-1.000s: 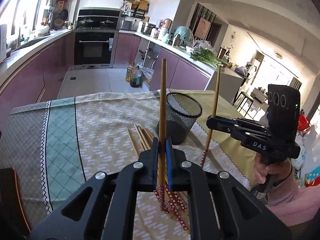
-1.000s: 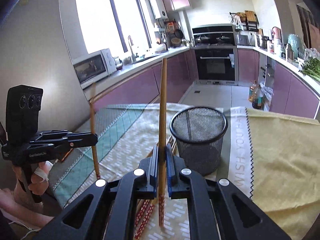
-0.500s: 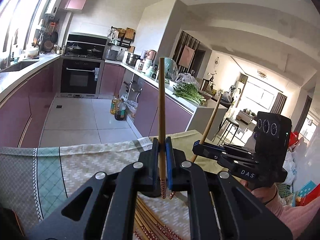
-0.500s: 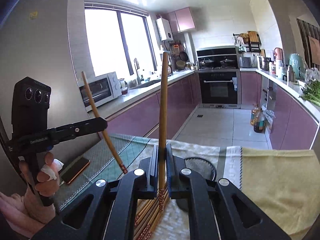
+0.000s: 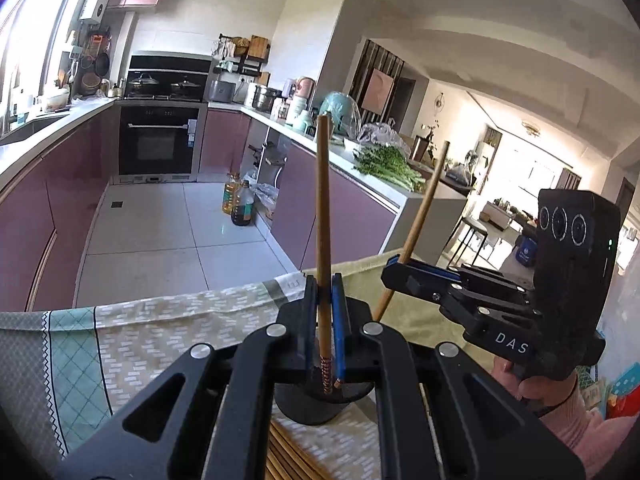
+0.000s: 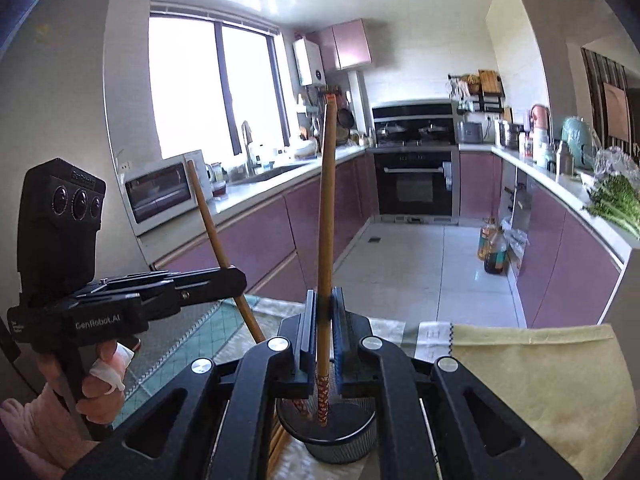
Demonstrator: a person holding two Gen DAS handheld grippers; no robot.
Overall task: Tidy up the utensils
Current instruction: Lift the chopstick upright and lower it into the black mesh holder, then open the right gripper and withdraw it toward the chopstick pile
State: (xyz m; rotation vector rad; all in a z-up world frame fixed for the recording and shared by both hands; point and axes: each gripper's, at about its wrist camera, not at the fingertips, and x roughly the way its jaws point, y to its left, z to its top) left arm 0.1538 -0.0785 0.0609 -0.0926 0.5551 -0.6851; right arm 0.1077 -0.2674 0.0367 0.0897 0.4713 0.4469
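My left gripper is shut on a wooden chopstick held upright, its patterned tip hanging over the mouth of the black mesh cup. My right gripper is shut on a second chopstick, also upright, its patterned tip just inside the cup's rim. In the left wrist view the right gripper holds its chopstick tilted; in the right wrist view the left gripper holds its chopstick tilted. More chopsticks lie on the cloth beside the cup.
The table carries a patterned cloth with a green band at the left and a yellow cloth at the right. Beyond the table's far edge lie kitchen floor, purple cabinets and an oven.
Both grippers have lifted their chopsticks off the table and brought them together over the mesh cup, tips now at its mouth. Both views have tilted up toward the kitchen.
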